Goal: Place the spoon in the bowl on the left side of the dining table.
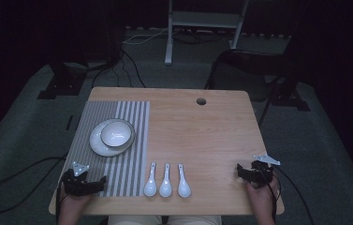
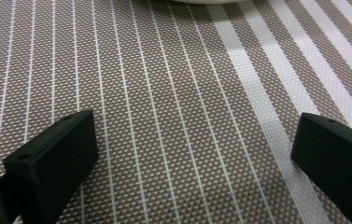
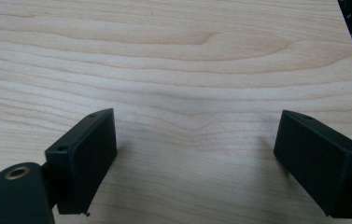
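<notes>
Both grippers parked at the near edge, nothing picked up.

My left gripper (image 1: pixel 103 180) sits on the grey woven placemat with white stripes (image 1: pixel 132 117), jaws spread wide with just mat between them, and my right gripper (image 1: pixel 239 172) rests on the light wooden tabletop (image 1: pixel 202 131), also wide open over bare wood. The three white ceramic soup spoons (image 1: pixel 165 180) lie side by side between my two grippers, a lot closer to the left one, just off its right past the mat's edge. The white ceramic bowl (image 1: pixel 117 132) on its white round plate (image 1: pixel 98 144) is ahead of my left gripper, farther up the mat.
</notes>
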Demonstrator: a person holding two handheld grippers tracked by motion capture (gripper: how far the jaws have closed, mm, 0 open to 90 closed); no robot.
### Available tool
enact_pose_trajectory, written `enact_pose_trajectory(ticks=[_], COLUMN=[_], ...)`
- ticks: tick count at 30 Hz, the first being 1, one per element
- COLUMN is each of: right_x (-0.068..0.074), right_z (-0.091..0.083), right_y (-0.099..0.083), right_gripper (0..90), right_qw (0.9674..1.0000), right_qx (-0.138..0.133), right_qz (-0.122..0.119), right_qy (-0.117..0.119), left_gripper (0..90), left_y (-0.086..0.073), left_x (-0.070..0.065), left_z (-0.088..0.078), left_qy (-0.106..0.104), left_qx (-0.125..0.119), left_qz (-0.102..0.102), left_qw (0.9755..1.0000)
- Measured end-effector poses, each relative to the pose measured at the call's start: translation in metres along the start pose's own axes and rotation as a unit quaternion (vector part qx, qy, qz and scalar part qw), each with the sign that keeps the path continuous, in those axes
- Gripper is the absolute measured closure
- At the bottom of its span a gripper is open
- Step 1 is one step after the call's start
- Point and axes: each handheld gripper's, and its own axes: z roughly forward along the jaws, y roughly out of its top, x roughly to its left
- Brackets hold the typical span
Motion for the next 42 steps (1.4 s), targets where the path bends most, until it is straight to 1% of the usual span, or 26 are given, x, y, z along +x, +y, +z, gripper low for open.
enact_pose_trajectory(ticks=[2, 3, 4, 6, 7, 8, 9, 11, 12, 14, 15, 16, 17, 18, 19, 20, 25, 29, 30, 32, 33, 37, 38, 39, 41, 42], right_x=[0.000, 0.000, 0.000, 0.000, 0.000, 0.000, 0.000, 0.000, 0.000, 0.000, 0.000, 0.000, 0.000, 0.000, 0.000, 0.000, 0.000, 0.000, 0.000, 0.000, 0.000, 0.000, 0.000, 0.000, 0.000, 0.000], right_z=[0.000, 0.000, 0.000, 0.000, 0.000, 0.000, 0.000, 0.000, 0.000, 0.000, 0.000, 0.000, 0.000, 0.000, 0.000, 0.000, 0.000, 0.000, 0.000, 0.000, 0.000, 0.000, 0.000, 0.000, 0.000, 0.000], right_y=[0.000, 0.000, 0.000, 0.000, 0.000, 0.000, 0.000, 0.000, 0.000, 0.000, 0.000, 0.000, 0.000, 0.000, 0.000, 0.000, 0.000, 0.000, 0.000, 0.000, 0.000, 0.000, 0.000, 0.000, 0.000, 0.000], right_gripper=[12.4, 12.5, 12.5, 12.5, 12.5, 12.5, 12.5, 12.4, 12.4, 12.5, 12.5, 12.5, 12.5, 12.5, 12.5, 12.5, 12.5, 12.5, 12.5, 12.4, 12.5, 12.5, 12.4, 12.4, 12.4, 12.4], right_qw=[1.0000, 1.0000, 1.0000, 1.0000, 1.0000, 1.0000, 1.0000, 1.0000, 1.0000, 1.0000, 1.0000, 1.0000, 1.0000, 1.0000, 1.0000, 1.0000, 1.0000, 1.0000, 1.0000, 1.0000, 1.0000, 1.0000, 1.0000, 1.0000, 1.0000, 1.0000], right_qx=[0.000, 0.000, 0.000, 0.000, 0.000, 0.000, 0.000, 0.000, 0.000, 0.000, 0.000, 0.000, 0.000, 0.000, 0.000, 0.000, 0.000, 0.000, 0.000, 0.000, 0.000, 0.000, 0.000, 0.000, 0.000, 0.000], right_qz=[0.000, 0.000, 0.000, 0.000, 0.000, 0.000, 0.000, 0.000, 0.000, 0.000, 0.000, 0.000, 0.000, 0.000, 0.000, 0.000, 0.000, 0.000, 0.000, 0.000, 0.000, 0.000, 0.000, 0.000, 0.000, 0.000], right_qy=[0.000, 0.000, 0.000, 0.000, 0.000, 0.000, 0.000, 0.000, 0.000, 0.000, 0.000, 0.000, 0.000, 0.000, 0.000, 0.000, 0.000, 0.000, 0.000, 0.000, 0.000, 0.000, 0.000, 0.000, 0.000, 0.000], left_gripper=[0.6, 0.6, 0.6, 0.6, 0.6, 0.6, 0.6, 0.6, 0.6, 0.6, 0.6, 0.6, 0.6, 0.6, 0.6, 0.6, 0.7, 0.7, 0.7, 0.7, 0.7, 0.7, 0.7, 0.7, 0.7, 0.7], left_y=[0.000, -0.001, -0.003, -0.007, -0.009, -0.011, -0.013, -0.014, -0.013, -0.012, -0.011, -0.011, -0.010, -0.010, -0.010, -0.010, -0.009, -0.007, -0.006, -0.005, -0.004, 0.000, 0.001, 0.002, 0.004, 0.005], left_x=[0.005, 0.008, 0.010, 0.014, 0.015, 0.016, 0.018, 0.019, 0.021, 0.022, 0.022, 0.021, 0.021, 0.020, 0.020, 0.020, 0.021, 0.017, 0.016, 0.015, 0.014, 0.009, 0.008, 0.006, 0.004, 0.003], left_z=[-0.005, -0.007, -0.009, -0.012, -0.013, -0.013, -0.013, -0.014, -0.015, -0.015, -0.015, -0.016, -0.016, -0.015, -0.015, -0.015, -0.016, -0.017, -0.017, -0.017, -0.017, -0.018, -0.018, -0.018, -0.018, -0.018], left_qy=[-0.022, -0.020, -0.025, -0.028, -0.038, -0.034, -0.040, -0.042, -0.050, -0.051, -0.054, -0.052, -0.057, -0.055, -0.057, -0.063, -0.064, -0.063, -0.068, -0.070, -0.076, -0.078, -0.083, -0.082, -0.088, -0.087], left_qx=[-0.005, -0.005, -0.007, 0.001, 0.001, 0.004, 0.005, 0.002, 0.000, -0.003, -0.003, -0.003, -0.003, 0.001, 0.005, 0.007, 0.007, 0.010, 0.010, 0.008, 0.008, 0.007, 0.007, 0.006, 0.007, 0.006], left_qz=[0.007, 0.015, 0.022, 0.029, 0.034, 0.038, 0.039, 0.039, 0.036, 0.035, 0.037, 0.040, 0.044, 0.046, 0.048, 0.046, 0.040, 0.046, 0.047, 0.046, 0.045, 0.049, 0.051, 0.051, 0.054, 0.052], left_qw=[0.9997, 0.9997, 0.9994, 0.9992, 0.9987, 0.9987, 0.9984, 0.9984, 0.9981, 0.9981, 0.9978, 0.9978, 0.9974, 0.9974, 0.9972, 0.9969, 0.9971, 0.9969, 0.9965, 0.9965, 0.9961, 0.9957, 0.9952, 0.9953, 0.9947, 0.9948])
